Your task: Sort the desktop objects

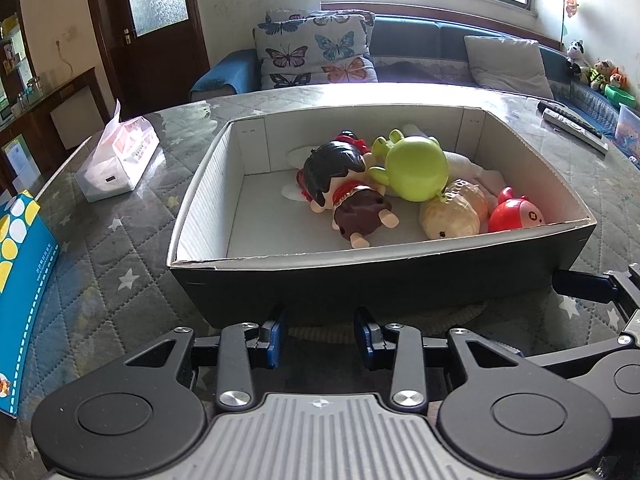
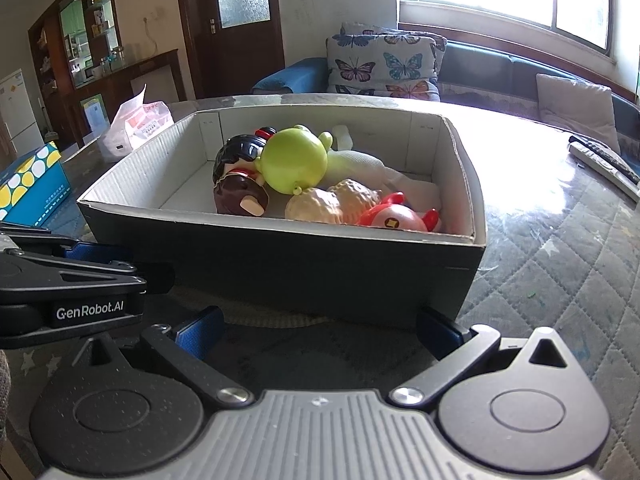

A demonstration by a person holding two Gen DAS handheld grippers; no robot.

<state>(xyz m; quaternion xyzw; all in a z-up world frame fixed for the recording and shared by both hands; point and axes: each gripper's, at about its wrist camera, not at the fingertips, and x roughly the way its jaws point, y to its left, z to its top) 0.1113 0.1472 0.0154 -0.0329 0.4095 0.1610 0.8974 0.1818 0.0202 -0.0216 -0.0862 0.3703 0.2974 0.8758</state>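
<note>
While both grippers hang low in front of it, the cardboard box (image 1: 400, 280) fills the middle of each view, dark outside and pale inside, standing on a quilted table cover (image 1: 120, 248) printed with stars.

Seen from the left wrist, the left gripper (image 1: 320, 338) sits at the bottom centre of the frame. Its two blue pads (image 1: 276, 336) stand partly apart with nothing between them, only table cover showing in the gap. The box's near wall rises just above the fingertips, close but not gripped.

Seen from the right wrist, the right gripper (image 2: 320, 330) is spread wide, its fingers (image 2: 200, 330) at lower left and lower right of the frame, and it holds nothing. The box's near wall stands just above and between them; whether the right-hand fingertip touches the box corner cannot be told. At the left edge of this view the left gripper appears side-on.

Inside the box, toward its right half, lie the toys: a doll (image 1: 344, 188) with black hair and a brown dress on its side, a green round toy (image 1: 416, 168) touching it above and to the right, a tan bumpy toy (image 1: 452, 212) below the green one, and a red toy (image 1: 514, 212) at the right wall. White cloth (image 1: 476, 168) lies behind them.

At upper left of the left-wrist frame sits a tissue pack (image 1: 120, 160); a blue carton (image 1: 20, 280) with yellow and white dots stands at the left edge. Remote controls (image 1: 572, 124) lie at upper right on the table.
</note>
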